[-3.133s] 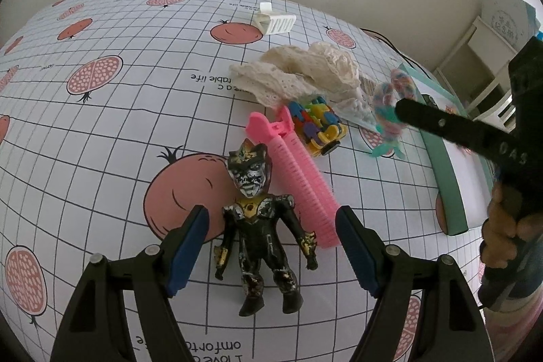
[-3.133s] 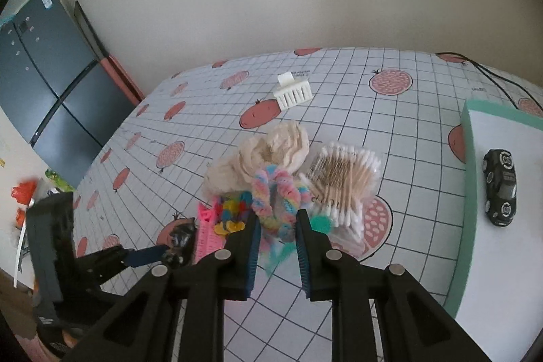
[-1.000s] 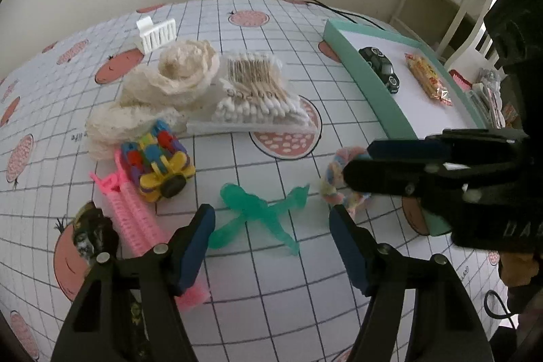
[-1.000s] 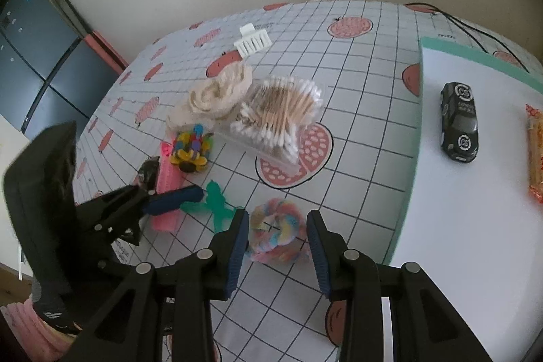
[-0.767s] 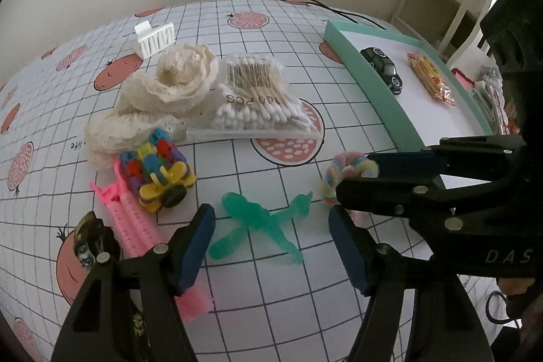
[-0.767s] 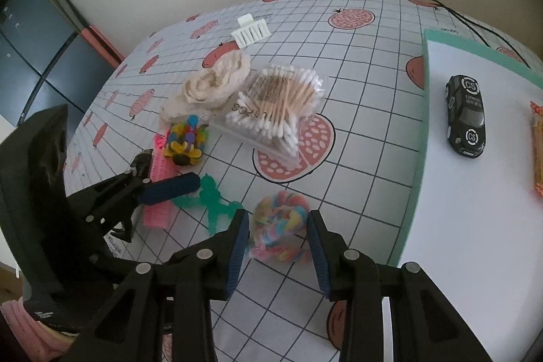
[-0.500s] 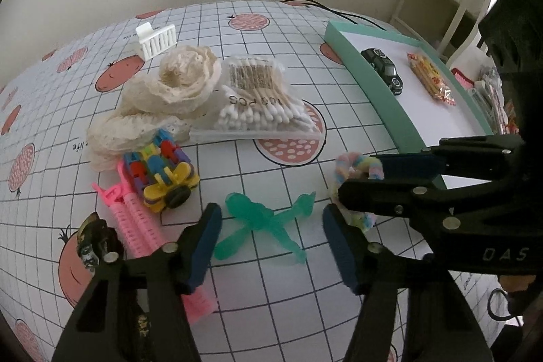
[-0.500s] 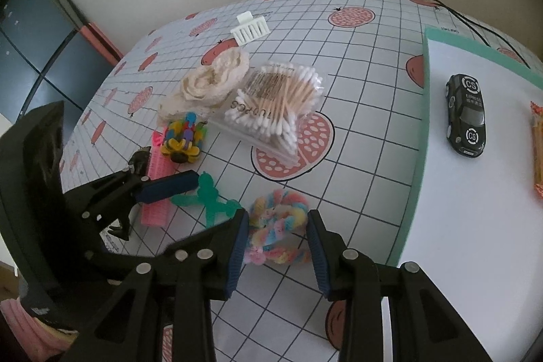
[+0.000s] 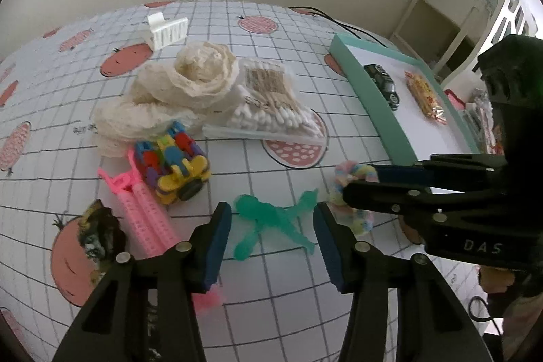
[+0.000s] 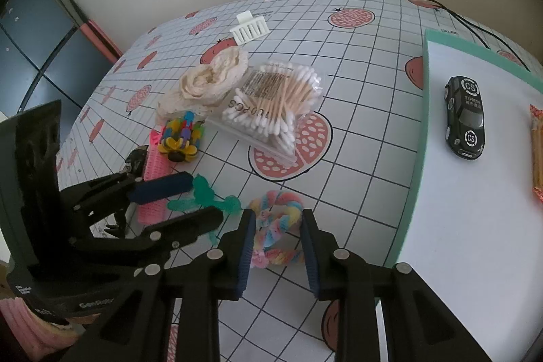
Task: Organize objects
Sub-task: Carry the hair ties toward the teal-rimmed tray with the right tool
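A translucent green figure [image 9: 268, 216] lies flat on the gridded tablecloth, between the fingers of my left gripper [image 9: 270, 212], which is open with the pads close to its limbs. In the right wrist view the green figure [image 10: 203, 192] shows beside the left gripper [image 10: 203, 197]. Just to its right lies a pastel rainbow scrunchie [image 10: 280, 196]. My right gripper [image 10: 277, 214] presses it from both sides and squeezes it narrower. The left wrist view shows the scrunchie [image 9: 353, 170] partly hidden behind the right gripper [image 9: 356, 180].
A cotton swab pack [image 9: 271, 111], cream lace [image 9: 190, 80], a colourful toy car [image 9: 176, 165], a pink hair roller [image 9: 146, 219], a dark action figure [image 9: 98, 233] and a white clip [image 9: 166, 31] lie beyond. The teal-rimmed tray [image 10: 415, 158] at the right holds a black toy car [image 10: 465, 117].
The right gripper set the scrunchie down on the table and opened; now its fingers have narrowed onto it again. The left gripper swung from the dark figure to the green one and is narrowing.
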`<state>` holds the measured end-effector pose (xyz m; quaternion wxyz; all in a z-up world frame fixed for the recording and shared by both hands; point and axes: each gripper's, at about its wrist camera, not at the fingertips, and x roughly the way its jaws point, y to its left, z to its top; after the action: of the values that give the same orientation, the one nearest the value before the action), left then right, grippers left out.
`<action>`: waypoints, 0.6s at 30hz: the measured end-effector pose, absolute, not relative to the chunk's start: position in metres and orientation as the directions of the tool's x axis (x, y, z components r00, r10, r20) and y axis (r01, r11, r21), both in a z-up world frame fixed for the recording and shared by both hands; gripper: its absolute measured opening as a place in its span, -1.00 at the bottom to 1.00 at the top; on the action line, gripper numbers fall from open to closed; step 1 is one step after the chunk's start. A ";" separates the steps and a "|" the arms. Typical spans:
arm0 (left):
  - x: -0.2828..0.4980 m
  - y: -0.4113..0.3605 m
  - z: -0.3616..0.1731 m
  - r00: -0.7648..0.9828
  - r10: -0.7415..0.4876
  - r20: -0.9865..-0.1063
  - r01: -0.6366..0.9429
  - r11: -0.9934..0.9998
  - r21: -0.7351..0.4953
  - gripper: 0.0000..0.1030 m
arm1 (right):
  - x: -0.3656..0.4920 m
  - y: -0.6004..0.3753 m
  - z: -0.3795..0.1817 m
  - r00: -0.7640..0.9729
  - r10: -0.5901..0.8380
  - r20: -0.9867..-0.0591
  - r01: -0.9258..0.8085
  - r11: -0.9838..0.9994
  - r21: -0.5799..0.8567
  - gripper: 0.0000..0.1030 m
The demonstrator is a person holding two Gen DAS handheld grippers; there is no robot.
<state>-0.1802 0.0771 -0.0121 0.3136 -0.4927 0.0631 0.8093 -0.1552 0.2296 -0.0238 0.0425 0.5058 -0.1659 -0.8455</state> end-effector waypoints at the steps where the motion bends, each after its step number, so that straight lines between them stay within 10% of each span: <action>1: -0.180 0.077 -0.013 -0.318 0.444 -0.838 -0.569 -0.796 -0.206 0.00 | -0.155 0.229 -0.024 -0.485 -0.239 -0.841 -0.095 -0.942 0.323 -0.45; 18: -0.184 0.076 -0.014 -0.333 0.447 -0.831 -0.568 -0.798 -0.202 -0.33 | -0.154 0.230 -0.024 -0.486 -0.247 -0.839 -0.095 -0.939 0.332 -0.67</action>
<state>-0.1842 0.0756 -0.0142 0.3118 -0.4864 0.0623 0.8139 -0.1542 0.2304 -0.0243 0.0450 0.5052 -0.1695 -0.8450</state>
